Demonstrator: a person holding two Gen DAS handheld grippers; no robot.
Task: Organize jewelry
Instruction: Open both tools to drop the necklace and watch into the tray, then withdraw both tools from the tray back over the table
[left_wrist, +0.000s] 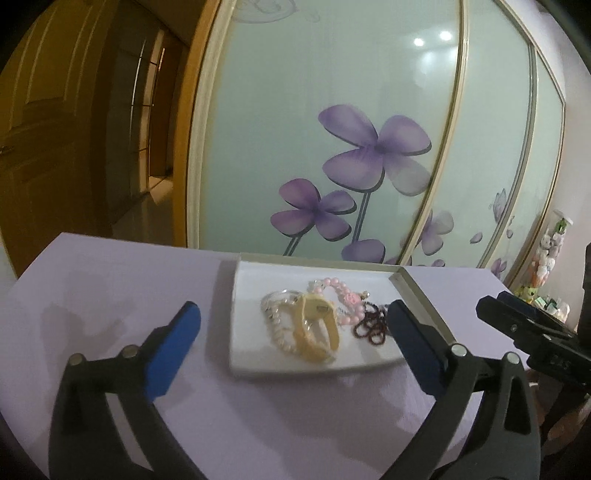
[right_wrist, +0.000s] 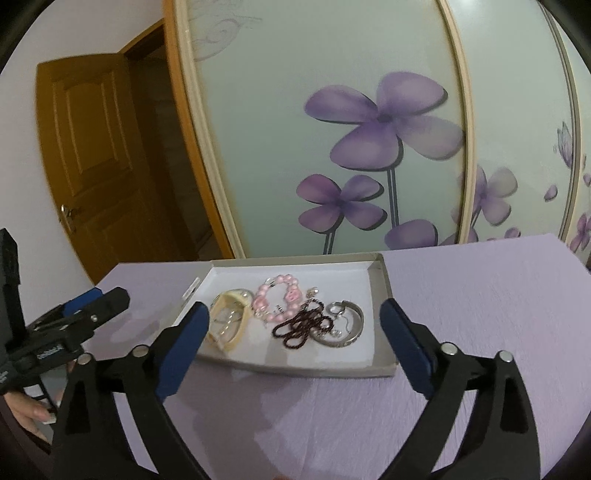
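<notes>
A lilac table (right_wrist: 461, 295) is lying bare around the jewelry tray (right_wrist: 384, 295); left gripper (left_wrist: 295, 325) and right gripper (right_wrist: 295, 317) are hovering short of its near edge, jaws gaping, empty.

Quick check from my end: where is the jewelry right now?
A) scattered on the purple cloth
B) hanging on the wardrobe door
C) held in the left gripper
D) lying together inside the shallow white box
D: the pink bead bracelet, dark bead string, silver bangle and cream watch all lie inside the white box, and both grippers are open and empty.
</notes>
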